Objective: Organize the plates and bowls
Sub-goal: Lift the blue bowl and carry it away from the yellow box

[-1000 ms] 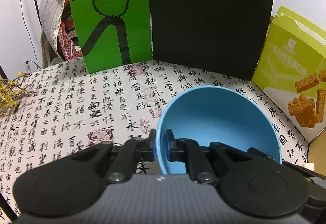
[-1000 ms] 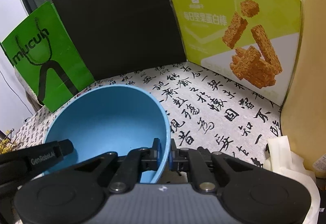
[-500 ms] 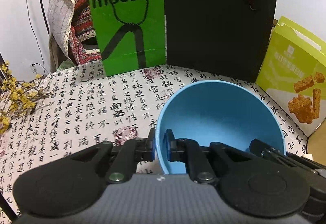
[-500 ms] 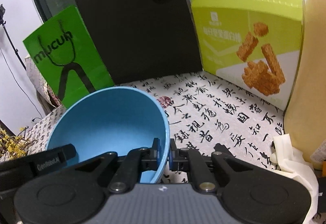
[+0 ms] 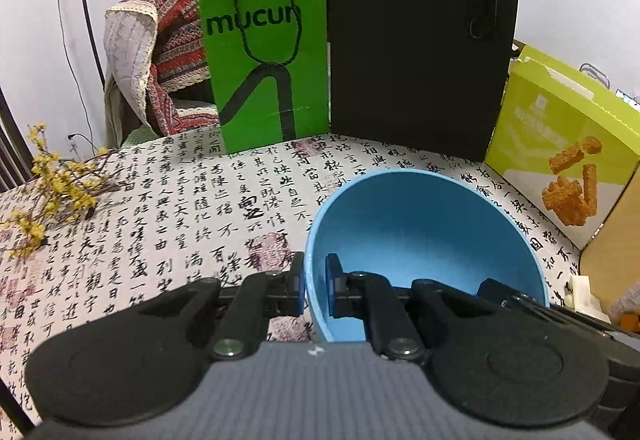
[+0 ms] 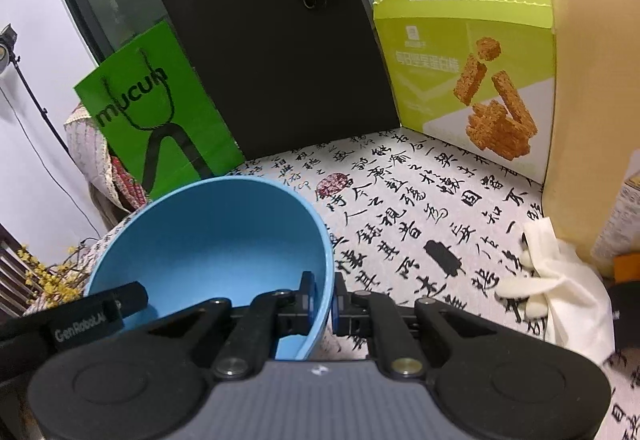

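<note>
The blue bowl point(image 5: 424, 236) is pinched at its rim by both sets of jaws (one each side). No stack is seen, so sorting is left.

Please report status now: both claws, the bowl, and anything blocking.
Left claw shut on blue bowl rim. Right claw shut on opposite rim. Bowl empty, held over the tablecloth. Nothing in the way nearby.

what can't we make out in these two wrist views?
- Blue bowl underside: both views, hidden by its own wall and the grippers, so contact with the table is unclear.
- Other plates or bowls: none in either view.
- Right gripper in left wrist view: mostly behind the bowl.
- Snack box small print: blurred.
</note>
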A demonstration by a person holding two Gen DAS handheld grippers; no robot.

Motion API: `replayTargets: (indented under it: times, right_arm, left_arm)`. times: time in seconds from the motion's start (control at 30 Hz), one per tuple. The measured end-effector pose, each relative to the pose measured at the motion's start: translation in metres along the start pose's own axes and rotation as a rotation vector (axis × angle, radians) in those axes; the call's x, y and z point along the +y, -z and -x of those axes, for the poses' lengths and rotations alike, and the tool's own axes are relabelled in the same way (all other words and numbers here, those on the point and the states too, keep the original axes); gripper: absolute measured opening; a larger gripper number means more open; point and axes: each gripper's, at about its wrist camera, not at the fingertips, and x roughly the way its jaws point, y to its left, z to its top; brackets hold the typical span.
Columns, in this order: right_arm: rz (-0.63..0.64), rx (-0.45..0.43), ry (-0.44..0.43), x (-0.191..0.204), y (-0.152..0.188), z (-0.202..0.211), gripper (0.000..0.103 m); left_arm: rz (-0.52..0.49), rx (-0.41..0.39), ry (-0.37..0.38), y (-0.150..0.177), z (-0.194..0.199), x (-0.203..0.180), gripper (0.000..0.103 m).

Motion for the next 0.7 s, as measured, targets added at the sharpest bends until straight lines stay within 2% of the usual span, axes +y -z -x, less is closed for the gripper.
replayTargets:
  times: [0.7]
  right_arm:
    - [0.041,-0.059,-0.038,0.030,0.030,0.080,0.008]
  left_arm:
    - [0.046,-0.067,-0.004,0.027,0.088,0.035,0.010]
